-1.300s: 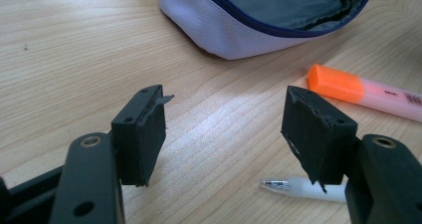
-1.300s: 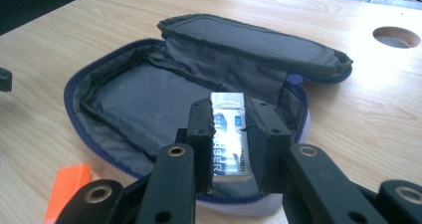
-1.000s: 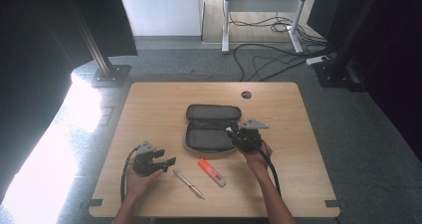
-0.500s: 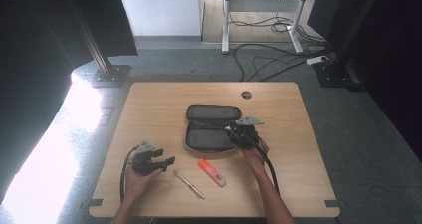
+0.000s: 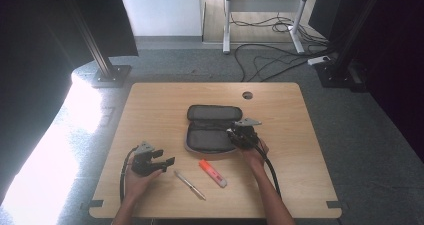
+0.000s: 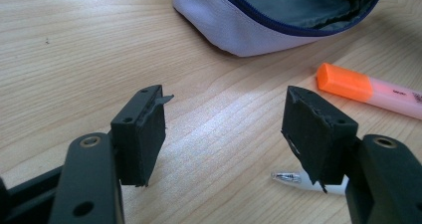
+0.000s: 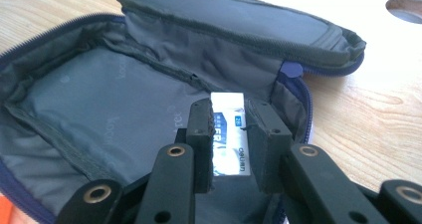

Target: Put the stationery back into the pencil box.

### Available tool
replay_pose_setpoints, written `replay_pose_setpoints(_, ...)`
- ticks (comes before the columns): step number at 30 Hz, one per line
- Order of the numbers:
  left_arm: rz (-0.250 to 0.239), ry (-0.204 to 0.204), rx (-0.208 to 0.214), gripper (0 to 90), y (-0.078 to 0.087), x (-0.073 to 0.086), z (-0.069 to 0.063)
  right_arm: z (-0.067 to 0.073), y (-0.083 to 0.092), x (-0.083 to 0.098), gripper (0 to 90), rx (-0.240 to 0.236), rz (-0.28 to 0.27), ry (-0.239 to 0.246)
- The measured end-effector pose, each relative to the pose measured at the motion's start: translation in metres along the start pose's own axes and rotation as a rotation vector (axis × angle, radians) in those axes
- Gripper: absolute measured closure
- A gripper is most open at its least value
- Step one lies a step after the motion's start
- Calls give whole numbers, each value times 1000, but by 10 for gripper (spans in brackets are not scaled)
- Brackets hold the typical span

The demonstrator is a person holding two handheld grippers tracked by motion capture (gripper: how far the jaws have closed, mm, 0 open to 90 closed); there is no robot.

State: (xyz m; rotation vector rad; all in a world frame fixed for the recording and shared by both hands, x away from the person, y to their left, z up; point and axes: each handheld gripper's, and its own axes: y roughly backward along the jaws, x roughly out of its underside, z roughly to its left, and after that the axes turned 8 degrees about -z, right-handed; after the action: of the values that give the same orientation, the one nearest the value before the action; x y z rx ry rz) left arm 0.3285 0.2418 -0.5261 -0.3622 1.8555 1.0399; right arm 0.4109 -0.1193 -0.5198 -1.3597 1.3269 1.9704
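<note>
**Eraser clamped over the open pencil case**

Eraser [image 7: 230, 134] sat between the pads of the right gripper [image 7: 231, 129] in the right gripper view — white, in a blue printed sleeve, pinched on both sides and poised over the grey lining of the open pencil case [image 7: 99, 104].

From the high view, the right gripper [image 5: 243, 134] hung at the case's [image 5: 210, 130] right edge, its forearm reaching in from the bottom. The left gripper [image 5: 150, 160] rested low on the table [image 5: 165, 100], well apart from the case.

In the left gripper view its jaws stood wide with nothing between them — an orange highlighter [image 6: 368, 89] and a pen [image 6: 303, 180] lay just beyond.
</note>
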Motion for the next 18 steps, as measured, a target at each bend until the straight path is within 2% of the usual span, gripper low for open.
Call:
replay_pose_setpoints(13,-4,5,-9,341,0,1,2,3,-8,6,717,19,45,47)
replay_pose_setpoints(18,-6,4,-11,341,0,1,2,4,-7,5,629,33,42,74)
